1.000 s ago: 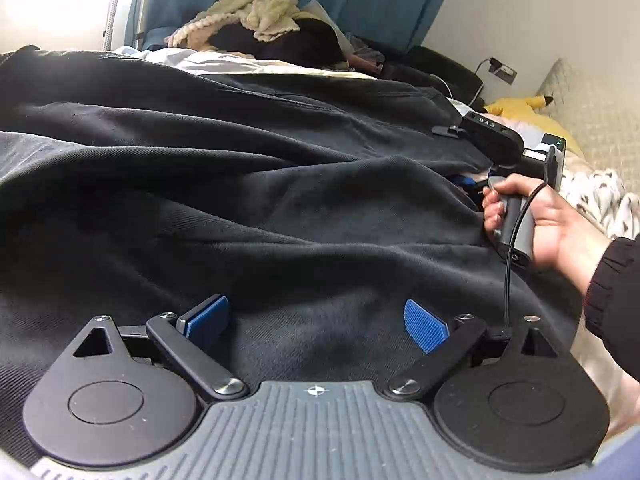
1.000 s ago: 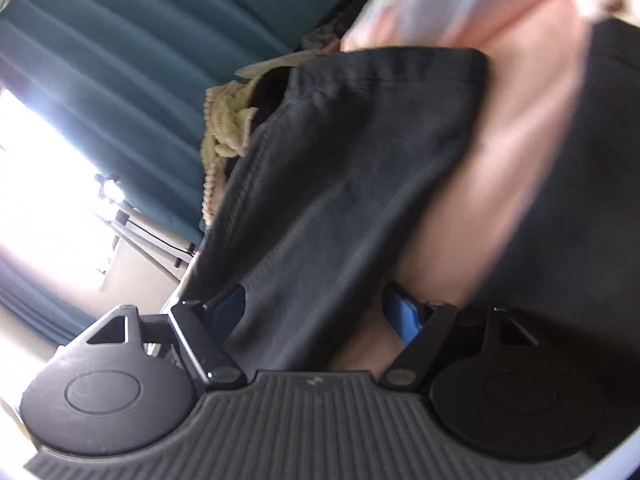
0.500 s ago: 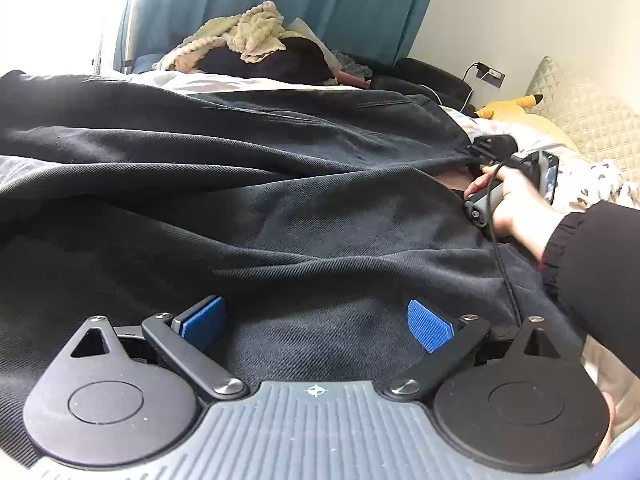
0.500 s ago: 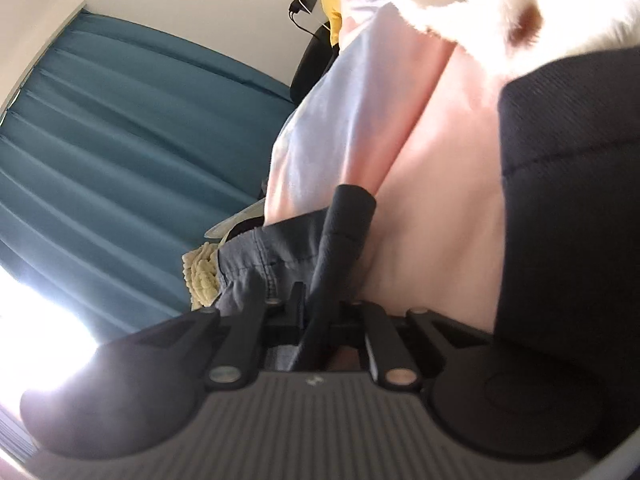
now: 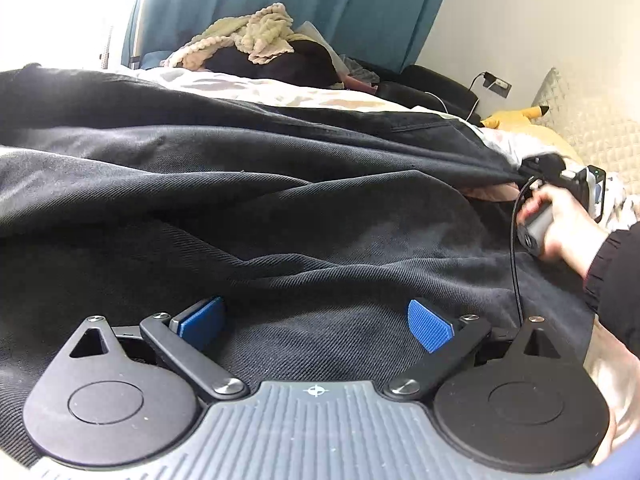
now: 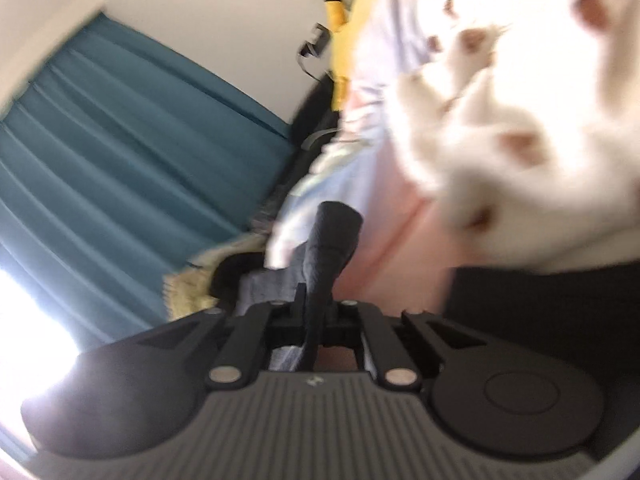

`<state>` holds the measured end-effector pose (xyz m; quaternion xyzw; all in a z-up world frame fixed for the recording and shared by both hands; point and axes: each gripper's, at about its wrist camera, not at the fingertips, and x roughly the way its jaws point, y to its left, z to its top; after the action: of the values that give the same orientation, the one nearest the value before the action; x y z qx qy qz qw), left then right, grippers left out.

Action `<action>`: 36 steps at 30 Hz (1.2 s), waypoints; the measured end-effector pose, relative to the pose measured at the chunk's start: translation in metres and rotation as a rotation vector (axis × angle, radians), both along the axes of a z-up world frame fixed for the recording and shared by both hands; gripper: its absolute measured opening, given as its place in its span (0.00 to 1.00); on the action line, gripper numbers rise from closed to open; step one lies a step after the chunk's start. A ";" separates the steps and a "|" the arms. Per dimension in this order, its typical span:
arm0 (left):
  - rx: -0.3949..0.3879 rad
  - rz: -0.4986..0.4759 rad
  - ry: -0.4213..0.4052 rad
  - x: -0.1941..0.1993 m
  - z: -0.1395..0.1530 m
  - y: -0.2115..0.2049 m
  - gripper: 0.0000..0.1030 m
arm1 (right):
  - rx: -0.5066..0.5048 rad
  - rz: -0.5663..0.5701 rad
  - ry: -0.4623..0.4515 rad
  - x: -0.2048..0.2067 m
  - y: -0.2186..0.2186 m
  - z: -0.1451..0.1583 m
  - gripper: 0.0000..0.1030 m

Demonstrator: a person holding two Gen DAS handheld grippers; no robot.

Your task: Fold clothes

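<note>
Clearly early on, the black trousers (image 5: 280,208) are lying unfolded across the frame's middle while the right gripper (image 6: 316,312) is pinching their edge and the left gripper (image 5: 316,320) is hovering, jaws spread.

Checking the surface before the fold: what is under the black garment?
Where the right gripper lifts the black garment edge, pink fabric shows beneath. Past its far edge lies patterned bedding. The rest underneath is covered.

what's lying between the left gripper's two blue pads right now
Only the black garment: its dark twill cloth fills the gap inside the open left gripper, nothing else. The left wrist view shows it.
</note>
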<state>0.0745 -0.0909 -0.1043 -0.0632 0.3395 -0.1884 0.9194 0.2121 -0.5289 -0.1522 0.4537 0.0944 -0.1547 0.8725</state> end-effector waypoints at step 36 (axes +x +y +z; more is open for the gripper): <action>-0.029 0.199 -0.171 -0.058 0.080 0.059 0.97 | -0.496 0.292 0.023 -0.203 0.099 0.161 0.34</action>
<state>0.0167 -0.0318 -0.0246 -0.0935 0.2495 -0.1058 0.9580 0.0093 -0.4294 0.0084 0.2064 0.1279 -0.0511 0.9687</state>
